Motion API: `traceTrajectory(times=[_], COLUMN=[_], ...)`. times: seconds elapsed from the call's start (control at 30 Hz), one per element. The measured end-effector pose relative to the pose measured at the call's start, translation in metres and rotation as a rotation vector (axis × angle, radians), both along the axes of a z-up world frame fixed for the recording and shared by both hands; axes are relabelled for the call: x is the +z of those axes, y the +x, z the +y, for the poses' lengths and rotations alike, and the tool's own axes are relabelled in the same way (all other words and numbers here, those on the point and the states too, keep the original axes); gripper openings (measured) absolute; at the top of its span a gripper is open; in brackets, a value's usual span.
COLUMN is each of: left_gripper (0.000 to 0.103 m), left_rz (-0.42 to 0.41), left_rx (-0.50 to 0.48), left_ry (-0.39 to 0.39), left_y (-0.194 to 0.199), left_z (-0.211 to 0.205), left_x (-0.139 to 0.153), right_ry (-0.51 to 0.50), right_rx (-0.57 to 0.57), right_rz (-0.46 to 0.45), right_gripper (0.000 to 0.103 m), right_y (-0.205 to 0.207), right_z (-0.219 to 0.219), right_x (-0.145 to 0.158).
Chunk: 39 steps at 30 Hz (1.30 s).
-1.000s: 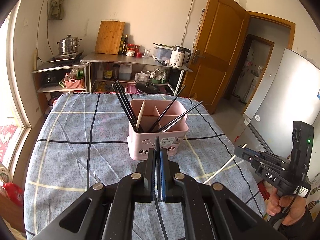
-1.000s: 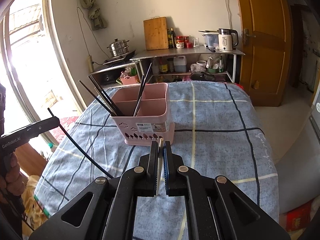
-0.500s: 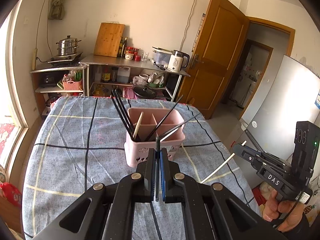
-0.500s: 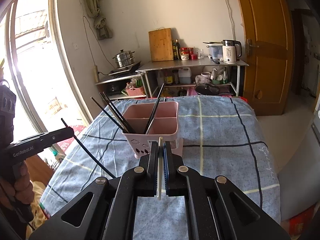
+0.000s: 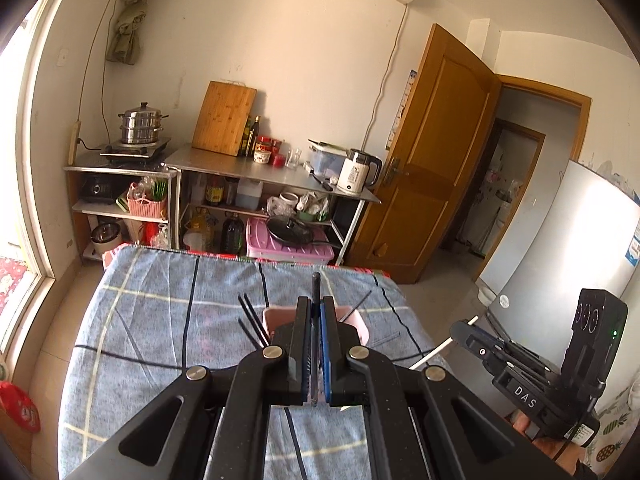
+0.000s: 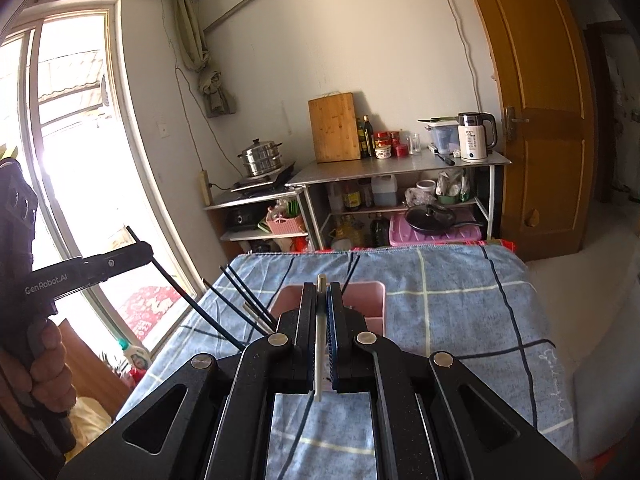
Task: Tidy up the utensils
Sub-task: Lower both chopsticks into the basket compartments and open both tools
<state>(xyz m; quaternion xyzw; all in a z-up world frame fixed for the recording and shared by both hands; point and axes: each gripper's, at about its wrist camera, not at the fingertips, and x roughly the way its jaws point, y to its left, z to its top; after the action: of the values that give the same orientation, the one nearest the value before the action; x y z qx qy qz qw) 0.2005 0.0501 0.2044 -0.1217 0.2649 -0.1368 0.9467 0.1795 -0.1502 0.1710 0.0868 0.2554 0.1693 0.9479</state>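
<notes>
A pink utensil caddy (image 5: 358, 324) stands mid-table, mostly hidden behind my fingers; it also shows in the right wrist view (image 6: 366, 300). Several black chopsticks (image 5: 250, 318) lean out of it. My left gripper (image 5: 315, 304) is shut on a black chopstick (image 5: 316, 286), above and short of the caddy. My right gripper (image 6: 322, 290) is shut on a white chopstick (image 6: 319, 344), also above the caddy. The right gripper shows at the right of the left view (image 5: 460, 326), the left gripper at the left of the right view (image 6: 142, 248).
The table wears a blue checked cloth (image 5: 152, 320). Behind it stand steel shelves (image 5: 272, 176) with a kettle (image 5: 356, 170), cutting board, bottles and a steamer pot (image 5: 140, 124). A wooden door (image 5: 432, 152) and a fridge (image 5: 568, 248) are to the right, a window (image 6: 68, 148) to the left.
Both grippers have risen and tilted up, each still holding its chopstick. The caddy has dropped low in both views and now sits largely behind the fingers.
</notes>
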Motion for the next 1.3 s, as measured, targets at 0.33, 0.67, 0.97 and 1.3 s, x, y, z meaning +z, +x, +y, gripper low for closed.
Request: traceTrajectory(times=[0.33, 0.67, 0.97, 1.3], left_gripper=[0.004, 0.004, 0.004, 0.004], left_rz=[-0.001, 0.043, 0.128, 0.187], left_rx=[0.016, 0.007, -0.021, -0.034], left_ry=[-0.002, 0.010, 0.019, 0.038], left_y=[0.038, 0.072, 0.096, 0.106], left_z=[0.001, -0.001, -0.005, -0.007], left_x=[0.007, -0.021, -0.060, -0.087], right_ry=[0.026, 0.000, -0.028, -0.054], right_rx=[-0.018, -0.025, -0.007, 0.017], right_rz=[-0.050, -0.013, 0.051, 0.138], right_gripper=[0.005, 0.005, 0.005, 0.005], right_y=[0.027, 0.053, 0.070, 0.082], right_z=[0.014, 0.024, 0.034, 0.041], right_x=[0.015, -0.006, -0.032, -0.056])
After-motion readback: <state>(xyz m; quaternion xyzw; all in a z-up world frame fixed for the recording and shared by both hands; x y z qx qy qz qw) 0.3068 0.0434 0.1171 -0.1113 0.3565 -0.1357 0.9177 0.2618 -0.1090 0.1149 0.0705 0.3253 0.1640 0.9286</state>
